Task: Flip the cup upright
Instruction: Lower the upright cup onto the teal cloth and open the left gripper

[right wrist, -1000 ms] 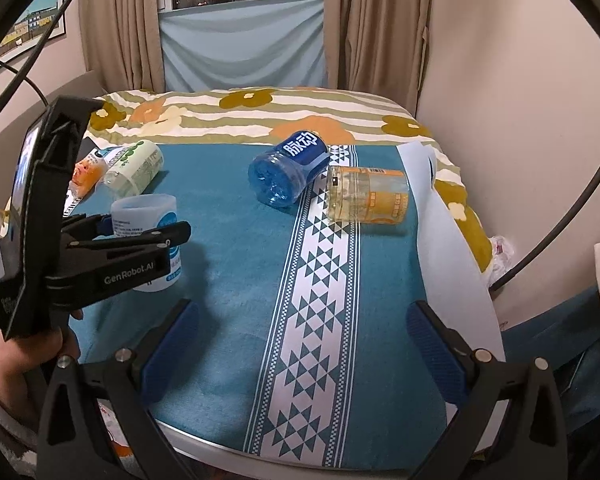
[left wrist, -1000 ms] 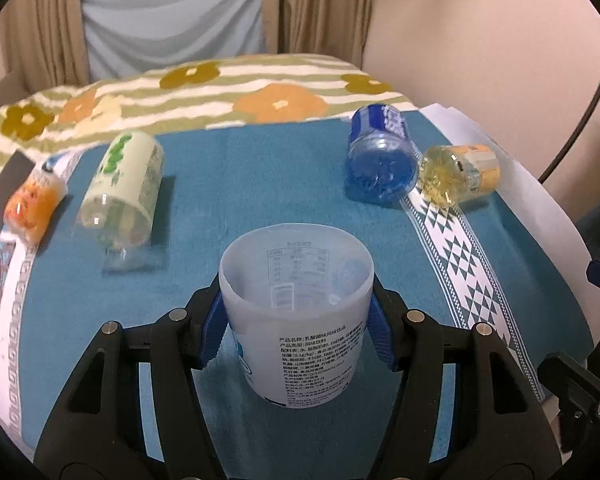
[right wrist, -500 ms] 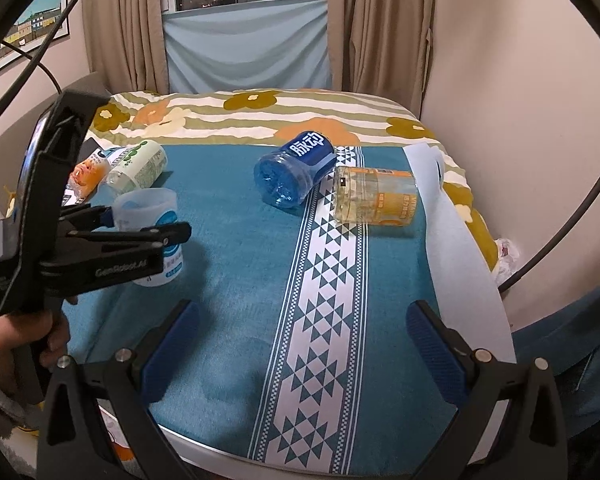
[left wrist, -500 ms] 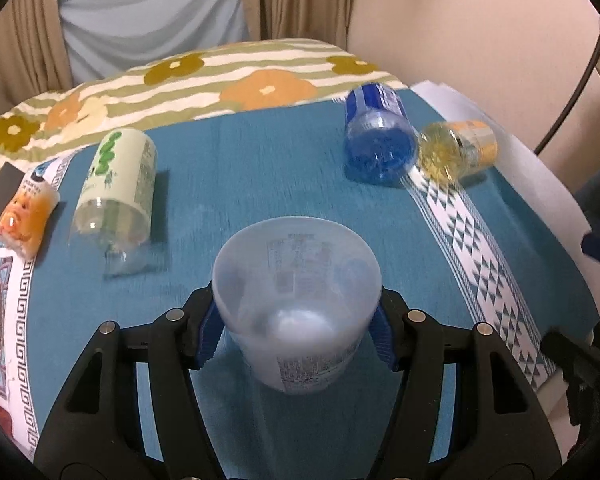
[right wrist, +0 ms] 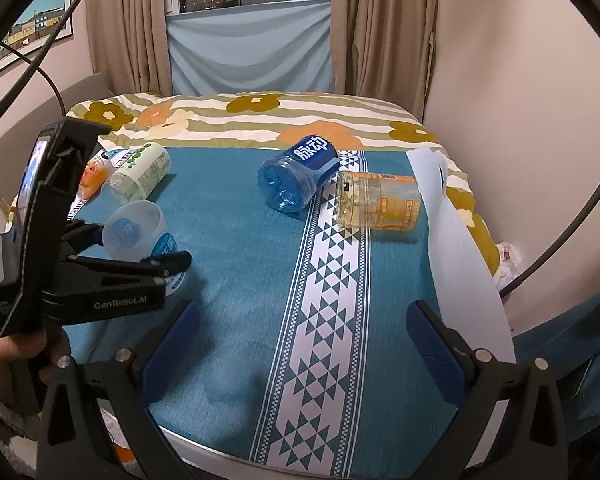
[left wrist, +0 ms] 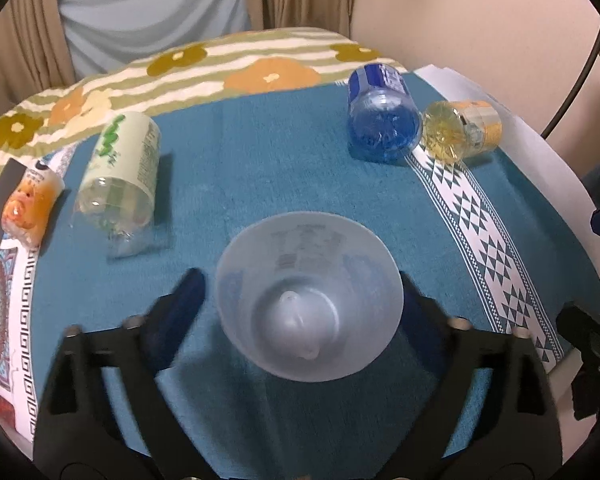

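Note:
A translucent white cup with a blue label stands on the teal cloth with its mouth up, tilted towards the left wrist camera. My left gripper has its blue pads spread to either side of the cup, the left pad clear of the rim. In the right wrist view the cup leans between the left gripper's black fingers. My right gripper is open and empty above the near part of the cloth.
A blue bottle and a yellow-orange jar lie on their sides at the far right. A green-labelled bottle and an orange pouch lie at the left. The table's near edge is close to the right gripper.
The left gripper's pads have opened away from the cup. The cup has tipped towards the left camera, so I see down into it. The right gripper has stayed open.

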